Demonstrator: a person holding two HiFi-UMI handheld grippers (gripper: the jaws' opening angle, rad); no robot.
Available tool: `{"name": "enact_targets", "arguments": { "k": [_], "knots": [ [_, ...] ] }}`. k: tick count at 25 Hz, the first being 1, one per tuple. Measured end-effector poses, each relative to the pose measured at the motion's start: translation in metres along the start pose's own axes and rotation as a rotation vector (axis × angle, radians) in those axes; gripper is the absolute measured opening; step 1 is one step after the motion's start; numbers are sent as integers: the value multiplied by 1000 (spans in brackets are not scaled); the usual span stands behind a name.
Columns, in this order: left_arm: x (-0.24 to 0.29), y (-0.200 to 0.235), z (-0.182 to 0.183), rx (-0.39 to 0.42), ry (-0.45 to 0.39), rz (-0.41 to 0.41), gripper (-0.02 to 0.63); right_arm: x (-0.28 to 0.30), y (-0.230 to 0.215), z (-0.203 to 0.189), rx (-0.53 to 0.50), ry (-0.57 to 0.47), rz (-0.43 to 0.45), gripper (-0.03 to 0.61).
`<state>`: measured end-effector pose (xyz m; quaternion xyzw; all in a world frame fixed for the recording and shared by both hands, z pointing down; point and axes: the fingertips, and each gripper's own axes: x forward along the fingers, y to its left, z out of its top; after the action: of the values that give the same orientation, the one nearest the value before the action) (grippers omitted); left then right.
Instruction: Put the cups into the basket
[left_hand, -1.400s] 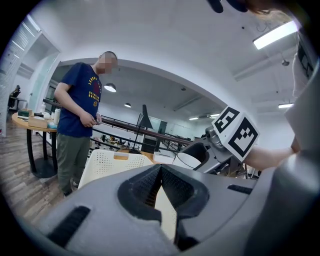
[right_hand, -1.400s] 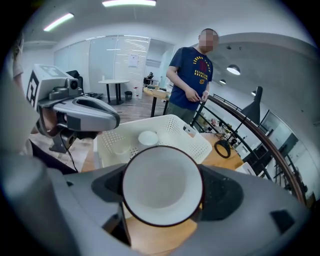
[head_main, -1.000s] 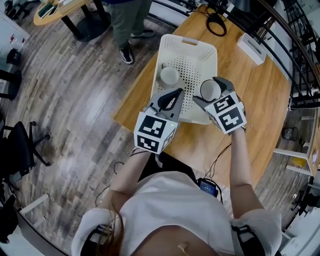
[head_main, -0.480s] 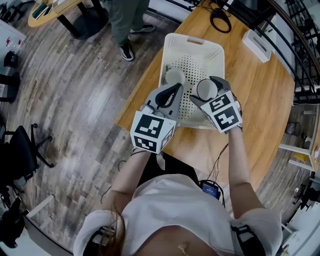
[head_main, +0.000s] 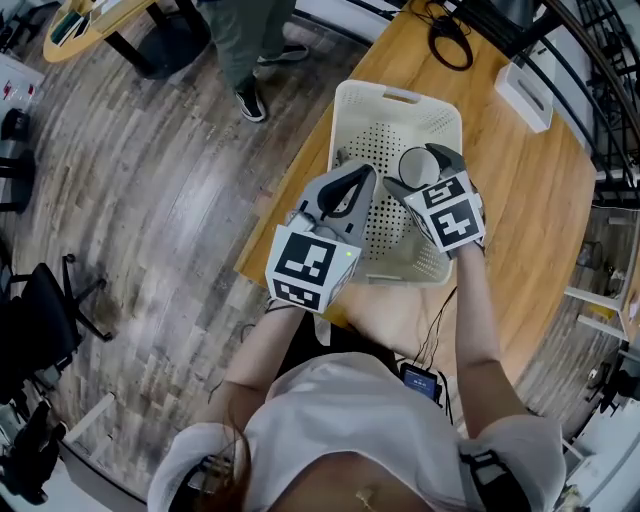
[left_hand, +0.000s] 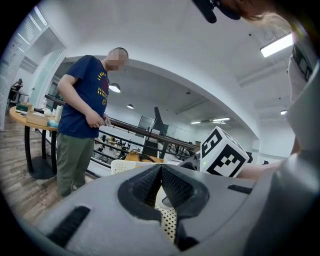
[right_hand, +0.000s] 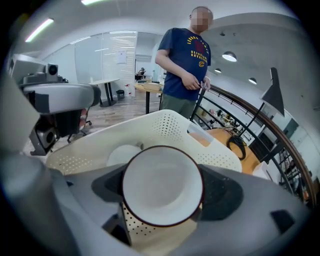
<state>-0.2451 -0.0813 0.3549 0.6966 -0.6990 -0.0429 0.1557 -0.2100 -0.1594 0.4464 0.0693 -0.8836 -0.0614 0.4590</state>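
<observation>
My right gripper (head_main: 420, 168) is shut on a white cup with a dark red rim (head_main: 416, 164), held above the inside of the cream perforated basket (head_main: 400, 100). In the right gripper view that cup (right_hand: 162, 185) fills the space between the jaws, mouth toward the camera, over the basket (right_hand: 165, 125). A second white cup (right_hand: 125, 155) lies in the basket; in the head view it is mostly hidden behind my left gripper (head_main: 362, 172). My left gripper (left_hand: 160, 175) is shut and empty, hovering over the basket's near left side.
The basket sits on a wooden table (head_main: 520, 190), with the table's left edge close beside it. A black cable (head_main: 448, 40) and a white box (head_main: 525, 95) lie at the far end. A person (left_hand: 82, 115) stands on the floor beyond the table. A black chair (head_main: 40, 320) is far left.
Both grippers have moved forward over the basket. The right one carried the cup from the basket's near rim to above its inside. The left one now covers the second cup.
</observation>
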Motion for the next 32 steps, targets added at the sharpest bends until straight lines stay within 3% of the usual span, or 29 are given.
{"name": "enact_targets", "arguments": {
  "k": [11, 22, 32],
  "knots": [
    [31, 36, 26, 28, -52, -8, 8, 57, -29, 14, 43, 34, 0, 407],
    [43, 58, 17, -4, -43, 10, 8, 104, -34, 4, 55, 84, 23, 407],
    [45, 61, 11, -23, -33, 19, 8, 110, -35, 7, 81, 72, 36, 407]
  ]
}}
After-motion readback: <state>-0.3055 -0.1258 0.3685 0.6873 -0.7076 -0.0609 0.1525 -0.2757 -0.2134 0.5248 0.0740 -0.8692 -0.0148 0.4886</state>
